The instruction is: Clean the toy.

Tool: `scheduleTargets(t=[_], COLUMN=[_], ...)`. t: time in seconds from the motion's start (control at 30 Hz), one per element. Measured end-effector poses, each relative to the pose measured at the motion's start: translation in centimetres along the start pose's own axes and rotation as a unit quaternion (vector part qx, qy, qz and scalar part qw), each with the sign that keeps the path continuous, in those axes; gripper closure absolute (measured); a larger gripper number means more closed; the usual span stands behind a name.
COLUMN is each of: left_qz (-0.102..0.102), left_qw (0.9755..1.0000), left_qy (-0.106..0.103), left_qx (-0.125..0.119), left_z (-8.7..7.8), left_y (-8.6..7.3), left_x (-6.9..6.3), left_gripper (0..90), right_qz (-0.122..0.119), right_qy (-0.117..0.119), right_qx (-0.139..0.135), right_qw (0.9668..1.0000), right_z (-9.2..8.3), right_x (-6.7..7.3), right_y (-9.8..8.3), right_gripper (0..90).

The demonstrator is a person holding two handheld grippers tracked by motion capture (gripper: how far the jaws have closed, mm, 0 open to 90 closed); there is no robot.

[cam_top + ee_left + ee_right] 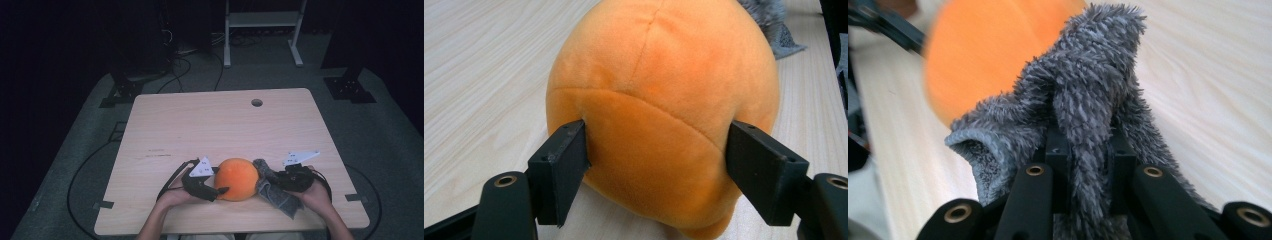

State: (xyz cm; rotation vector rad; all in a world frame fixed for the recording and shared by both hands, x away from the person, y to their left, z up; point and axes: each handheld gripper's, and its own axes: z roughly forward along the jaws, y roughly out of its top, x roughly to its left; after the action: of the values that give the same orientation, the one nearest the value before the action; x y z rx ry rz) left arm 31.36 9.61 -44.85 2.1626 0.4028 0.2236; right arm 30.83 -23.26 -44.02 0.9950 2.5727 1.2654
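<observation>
Gripping orange plush (pixel 659 110) by left gripper (pixel 656 165), right gripper (pixel 1089 150) pinching grey cloth (pixel 1083 95), perhaps touching.

Round orange plush (pixel 237 178), soft and fuzzy, with thin seams across it. Sits on the table (pixel 210 125) near the front edge, about the middle. Squeezed on two sides by the black jaws of the left gripper (pixel 656 165). Right beside it, touching, a fluffy grey cloth (pixel 274 192), bunched up and partly lifted. Pinched tight in the right gripper (pixel 1089 160), one end flopping down.
</observation>
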Motion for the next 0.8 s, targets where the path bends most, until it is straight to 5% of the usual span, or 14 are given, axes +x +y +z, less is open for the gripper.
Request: scheduleTargets(t=[0.07,0.33,0.47,0.53,0.63,0.8], left_qz=[0.001,0.037,0.04,0.025,-0.001,0.013], left_qw=[1.0,0.9993,0.9988,0.9987,0.9997,0.9993], left_qy=[0.0,0.0,-0.012,-0.015,-0.011,-0.01], left_qx=[-0.002,-0.005,-0.024,-0.041,-0.022,-0.033], left_z=[0.0,0.3,-0.2,-0.3,0.4,0.3], left_y=[0.0,0.9,1.1,1.1,0.9,1.0], left_x=[0.0,-1.1,-1.1,-0.9,-0.5,-0.9], left_gripper=[25.5,26.0,22.0,16.9,11.4,28.2], right_qz=[0.003,-0.022,-0.04,-0.029,-0.021,-0.016], right_qy=[-0.008,0.032,0.018,0.022,0.024,0.006], right_qx=[0.005,-0.073,-0.043,-0.041,-0.039,-0.018], right_qw=[1.0,0.9966,0.9981,0.9985,0.9987,0.9997], right_z=[-0.3,-1.8,-0.7,-0.6,-0.9,-1.0], right_x=[-0.3,1.9,2.5,2.1,1.4,0.6], right_y=[-0.2,2.6,2.5,2.0,1.4,0.8], right_gripper=[76.7,76.7,76.6,76.5,76.5,76.5])
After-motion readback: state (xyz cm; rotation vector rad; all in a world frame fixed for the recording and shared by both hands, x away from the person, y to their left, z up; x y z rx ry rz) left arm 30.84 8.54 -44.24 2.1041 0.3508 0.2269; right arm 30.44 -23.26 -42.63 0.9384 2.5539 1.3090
